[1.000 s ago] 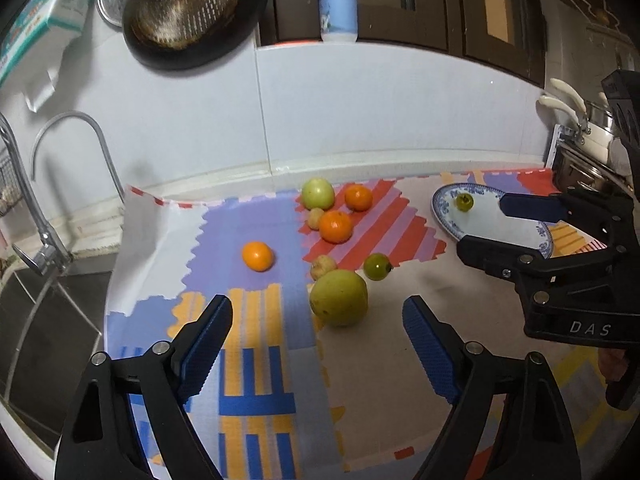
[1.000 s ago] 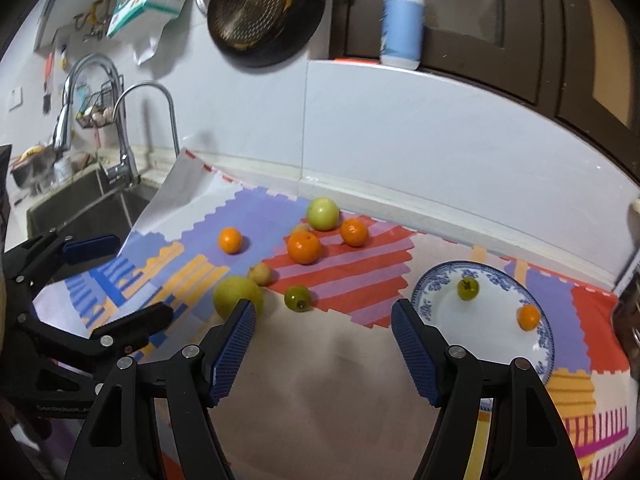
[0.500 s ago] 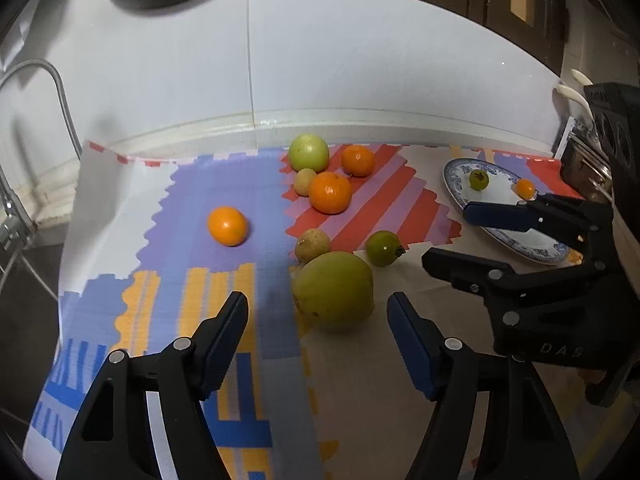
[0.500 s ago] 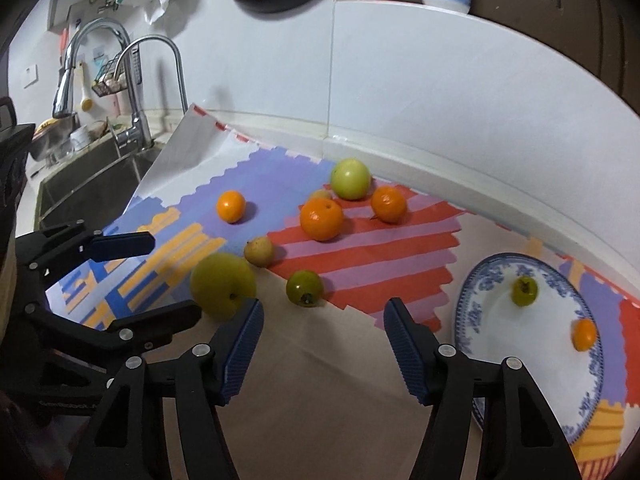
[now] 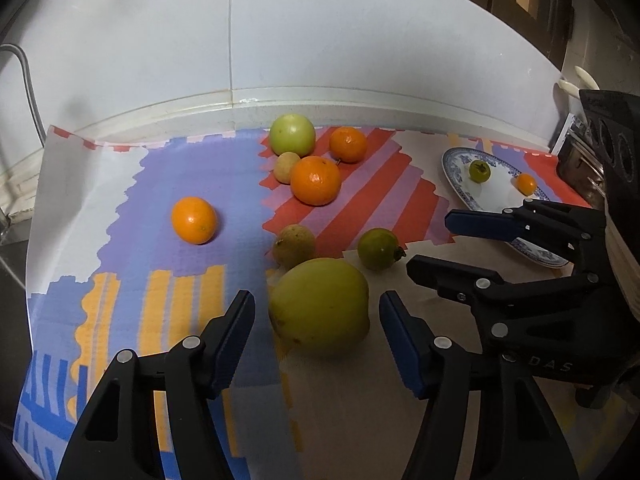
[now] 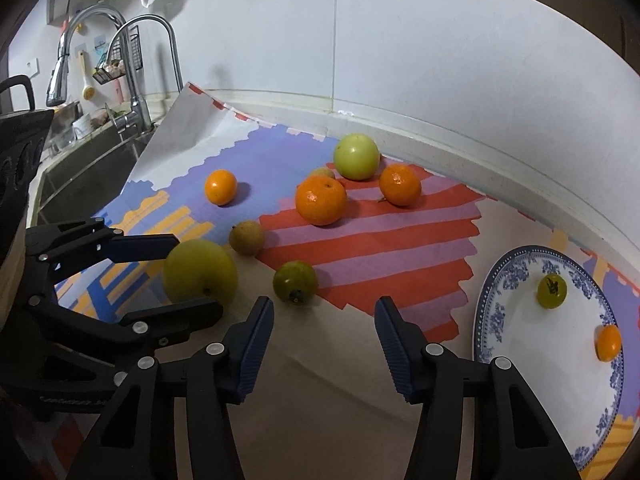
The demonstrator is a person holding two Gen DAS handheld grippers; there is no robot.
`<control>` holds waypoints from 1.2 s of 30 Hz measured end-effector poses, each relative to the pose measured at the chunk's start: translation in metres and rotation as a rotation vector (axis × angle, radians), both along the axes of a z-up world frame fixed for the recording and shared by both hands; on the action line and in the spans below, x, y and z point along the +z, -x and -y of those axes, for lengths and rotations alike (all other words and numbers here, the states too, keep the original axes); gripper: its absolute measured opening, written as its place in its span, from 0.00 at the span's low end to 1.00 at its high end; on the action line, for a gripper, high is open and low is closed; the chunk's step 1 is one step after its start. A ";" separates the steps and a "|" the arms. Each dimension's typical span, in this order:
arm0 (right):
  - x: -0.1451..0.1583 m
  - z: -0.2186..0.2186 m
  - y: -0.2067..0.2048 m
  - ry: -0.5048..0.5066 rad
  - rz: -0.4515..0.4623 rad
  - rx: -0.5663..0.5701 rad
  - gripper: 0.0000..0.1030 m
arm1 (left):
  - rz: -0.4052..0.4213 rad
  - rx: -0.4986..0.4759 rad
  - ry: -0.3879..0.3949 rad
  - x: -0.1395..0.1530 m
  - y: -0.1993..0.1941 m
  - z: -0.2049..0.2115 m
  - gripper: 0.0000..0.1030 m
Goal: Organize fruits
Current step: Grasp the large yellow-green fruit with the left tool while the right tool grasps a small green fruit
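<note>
A large yellow-green fruit (image 5: 320, 306) lies on the patterned mat between the open fingers of my left gripper (image 5: 316, 320), apart from both pads. It also shows in the right wrist view (image 6: 199, 271). My right gripper (image 6: 324, 330) is open and empty, just short of a small green fruit (image 6: 295, 282). Three oranges (image 5: 315, 180), a green apple (image 5: 292, 134) and two small tan fruits (image 5: 293, 245) lie further back. A blue-patterned plate (image 6: 496, 308) at the right holds a small green fruit (image 6: 552, 290) and a small orange (image 6: 609, 343).
A sink with tall faucets (image 6: 132, 68) is at the left past the mat's edge. A white tiled wall (image 5: 320, 40) closes the back. A dark appliance (image 5: 612, 148) stands at the far right behind the plate.
Both grippers have moved forward and down toward the fruit. My left gripper's fingers now flank the large yellow-green fruit. My right gripper has come closer to the small green fruit.
</note>
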State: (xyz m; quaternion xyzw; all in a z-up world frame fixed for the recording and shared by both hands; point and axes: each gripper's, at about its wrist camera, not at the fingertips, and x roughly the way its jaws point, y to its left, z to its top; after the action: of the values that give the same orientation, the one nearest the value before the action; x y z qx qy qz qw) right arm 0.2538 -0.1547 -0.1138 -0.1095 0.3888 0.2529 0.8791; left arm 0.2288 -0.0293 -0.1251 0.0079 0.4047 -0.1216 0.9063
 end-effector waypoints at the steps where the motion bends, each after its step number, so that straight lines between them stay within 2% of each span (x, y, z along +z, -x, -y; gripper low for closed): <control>1: 0.000 0.001 0.000 -0.002 -0.003 0.000 0.52 | -0.006 -0.002 0.006 -0.001 -0.001 0.000 0.60; 5: -0.003 0.001 -0.003 -0.003 -0.015 0.001 0.51 | -0.022 -0.010 0.022 -0.004 -0.004 0.000 0.55; 6: -0.003 0.001 -0.003 -0.002 -0.018 0.002 0.51 | -0.027 -0.011 0.027 -0.005 -0.004 -0.001 0.50; 10: -0.006 -0.001 -0.006 -0.005 -0.029 0.007 0.49 | -0.029 -0.020 0.028 -0.005 -0.005 -0.002 0.49; 19: -0.008 -0.011 -0.010 -0.022 -0.042 0.028 0.48 | 0.001 0.034 -0.057 0.005 -0.004 -0.009 0.49; 21: -0.009 -0.012 -0.012 -0.035 -0.051 0.029 0.43 | 0.003 0.048 -0.078 0.005 -0.005 -0.010 0.49; 28: -0.014 -0.019 -0.022 -0.053 -0.081 0.023 0.37 | -0.009 0.070 -0.078 0.003 -0.008 -0.016 0.49; 30: -0.016 -0.021 -0.023 -0.055 -0.089 0.027 0.29 | -0.008 0.072 -0.077 0.003 -0.008 -0.016 0.49; 36: -0.011 -0.020 -0.018 -0.062 -0.081 0.022 0.29 | 0.005 0.072 -0.069 0.007 -0.005 -0.016 0.49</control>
State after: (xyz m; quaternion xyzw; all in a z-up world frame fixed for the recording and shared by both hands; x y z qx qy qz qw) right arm 0.2715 -0.1344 -0.1252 -0.0762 0.4150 0.2787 0.8627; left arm 0.2341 -0.0135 -0.1179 0.0251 0.4065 -0.0750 0.9102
